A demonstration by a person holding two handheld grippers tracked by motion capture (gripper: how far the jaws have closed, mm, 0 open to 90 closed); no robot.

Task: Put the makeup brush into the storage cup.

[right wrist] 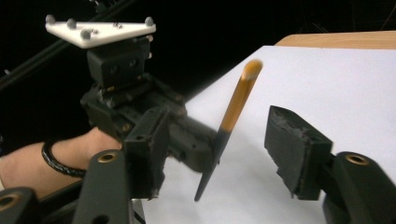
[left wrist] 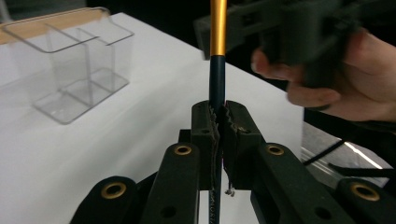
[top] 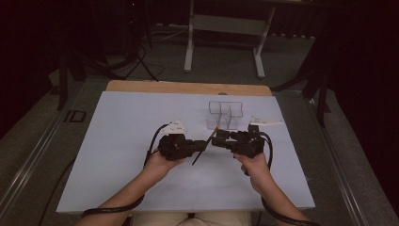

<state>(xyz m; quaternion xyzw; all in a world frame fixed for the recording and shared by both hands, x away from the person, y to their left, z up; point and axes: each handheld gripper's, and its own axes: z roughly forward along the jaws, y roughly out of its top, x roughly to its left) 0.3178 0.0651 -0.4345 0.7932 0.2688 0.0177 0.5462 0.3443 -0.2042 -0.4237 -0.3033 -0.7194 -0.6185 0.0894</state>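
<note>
Both gripper jaws of the right gripper (right wrist: 219, 154) flank the pen (right wrist: 236, 105) untouched.

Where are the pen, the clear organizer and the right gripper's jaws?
pen (left wrist: 218, 28): left gripper view, on its gold upper barrel.
clear organizer (top: 226, 111): high view, on its middle divider wall.
right gripper (right wrist: 224, 154): right gripper view, midway between the jaws, pen between them.

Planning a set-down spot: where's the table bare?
Free: the white table left of the left gripper, and the strip along the near edge. Crowded: right of centre, where both grippers meet at the pen before the clear organizer.
</note>
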